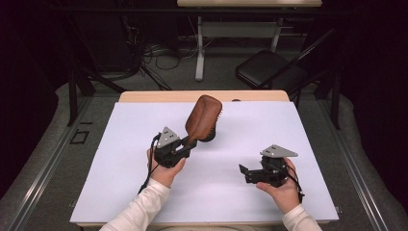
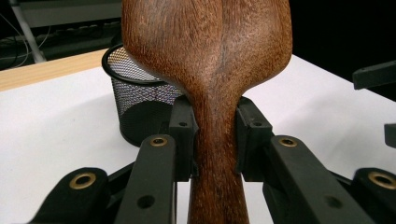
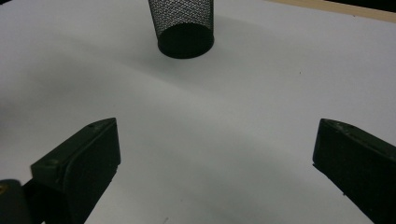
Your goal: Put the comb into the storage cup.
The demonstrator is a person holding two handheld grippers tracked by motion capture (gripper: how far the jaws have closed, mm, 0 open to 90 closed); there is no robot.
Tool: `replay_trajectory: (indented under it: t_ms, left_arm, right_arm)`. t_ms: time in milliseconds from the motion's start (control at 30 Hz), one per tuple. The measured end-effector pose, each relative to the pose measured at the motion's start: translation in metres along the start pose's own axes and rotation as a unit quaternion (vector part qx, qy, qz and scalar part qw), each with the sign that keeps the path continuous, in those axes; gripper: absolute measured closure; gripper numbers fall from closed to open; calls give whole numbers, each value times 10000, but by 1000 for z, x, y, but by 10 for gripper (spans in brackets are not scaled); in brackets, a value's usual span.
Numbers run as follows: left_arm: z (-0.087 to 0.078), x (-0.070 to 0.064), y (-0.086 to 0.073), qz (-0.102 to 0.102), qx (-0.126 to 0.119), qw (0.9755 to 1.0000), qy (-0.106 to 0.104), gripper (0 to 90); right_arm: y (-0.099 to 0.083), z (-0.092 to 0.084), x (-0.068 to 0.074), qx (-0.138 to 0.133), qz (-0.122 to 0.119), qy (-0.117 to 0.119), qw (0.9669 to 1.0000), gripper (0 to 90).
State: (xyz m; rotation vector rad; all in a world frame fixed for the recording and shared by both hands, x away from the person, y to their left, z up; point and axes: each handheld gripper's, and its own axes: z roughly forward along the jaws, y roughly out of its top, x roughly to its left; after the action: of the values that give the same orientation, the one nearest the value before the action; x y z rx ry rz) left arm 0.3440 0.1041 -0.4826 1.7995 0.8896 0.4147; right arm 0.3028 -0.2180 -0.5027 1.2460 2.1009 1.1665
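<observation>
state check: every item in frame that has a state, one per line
wooden hairbrush: lifted off the table, clamped at its handle, head raised and tilted toward the cup
left claw: shut on the hairbrush handle
right claw: open, nothing between the jaws, above bare white surface
black mesh cup: upright on the table, mouth up; contents cannot be told
folding chair: unfolded, standing behind the table

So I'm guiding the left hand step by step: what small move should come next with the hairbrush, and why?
Probably carry the wooden hairbrush over the mesh cup and tip it handle-down. The left tool is shut on the brush's neck, its head raised, and the cup stands upright and open just behind it. The right tool is open, apart from both.
</observation>
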Motion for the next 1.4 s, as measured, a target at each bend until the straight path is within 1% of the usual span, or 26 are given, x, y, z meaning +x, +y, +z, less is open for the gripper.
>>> replay_trajectory:
  t_ms: [67, 100, 267, 367, 500, 733, 767, 967, 1100, 1400]
  left_arm:
    - [0, 0, 0, -7, 6, 10000, -6, 720]
    - [0, 0, 0, -4, 8, 10000, 1, 720]
    - [-1, 1, 0, 15, 2, 10000, 11, 720]
    - [-1, 2, 0, 7, -10, 10000, 18, 720]
    - [-1, 2, 0, -3, -16, 10000, 35, 720]
    - [-1, 2, -1, 24, -5, 10000, 39, 720]
    - [-1, 2, -1, 22, -6, 10000, 34, 720]
    - [0, 1, -1, 29, -21, 10000, 40, 720]
    - [0, 1, -1, 34, -22, 10000, 34, 719]
    - [-1, 0, -1, 51, -35, 10000, 23, 720]
  right_arm:
    - [6, 2, 1, 5, 39, 3, 10000, 22]
    - [9, 3, 0, -16, 36, 30, 10000, 24]
    - [20, 10, -1, -39, 181, 170, 9997, 28]
    - [26, 14, -2, -87, 213, 193, 9995, 36]
    - [34, 17, -2, -115, 280, 291, 9991, 42]
    - [47, 23, 0, -105, 298, 386, 9988, 43]
    - [49, 24, 1, -88, 319, 384, 9987, 43]
    - [59, 30, 0, -59, 267, 376, 9989, 49]
    - [67, 35, -1, -4, 390, 460, 9982, 58]
    - [81, 44, -5, 37, 569, 585, 9967, 67]
